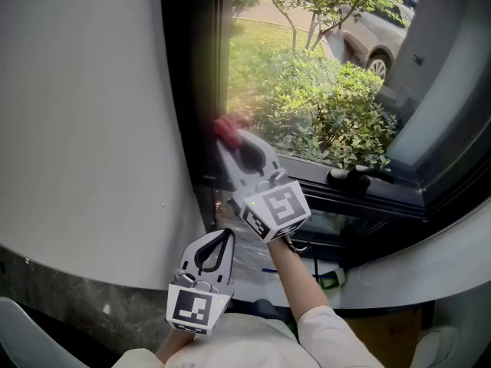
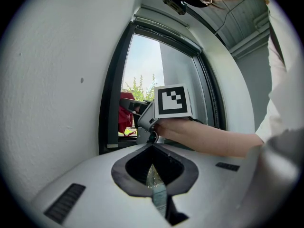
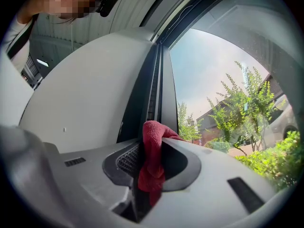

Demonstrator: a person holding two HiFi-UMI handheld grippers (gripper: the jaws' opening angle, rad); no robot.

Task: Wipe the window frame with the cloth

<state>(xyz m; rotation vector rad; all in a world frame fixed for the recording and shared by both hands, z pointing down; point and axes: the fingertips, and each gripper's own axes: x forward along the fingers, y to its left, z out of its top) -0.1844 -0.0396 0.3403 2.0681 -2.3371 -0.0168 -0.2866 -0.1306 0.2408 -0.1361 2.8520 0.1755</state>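
The right gripper [image 1: 232, 146] is clenched on the red cloth [image 1: 227, 128], pressing it to the dark window frame [image 1: 193, 90] at its eleven o'clock, evidently to wipe that upright. The left gripper [image 1: 221, 240], at seven o'clock, hangs closed and empty, out of the way.

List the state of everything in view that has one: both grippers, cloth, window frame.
right gripper: shut on red cloth, raised to the window frame
red cloth: bunched between the jaws, a tuft sticking out past them
left gripper: shut, nothing held, low below the right one
window frame: cloth at its left upright, contact unclear
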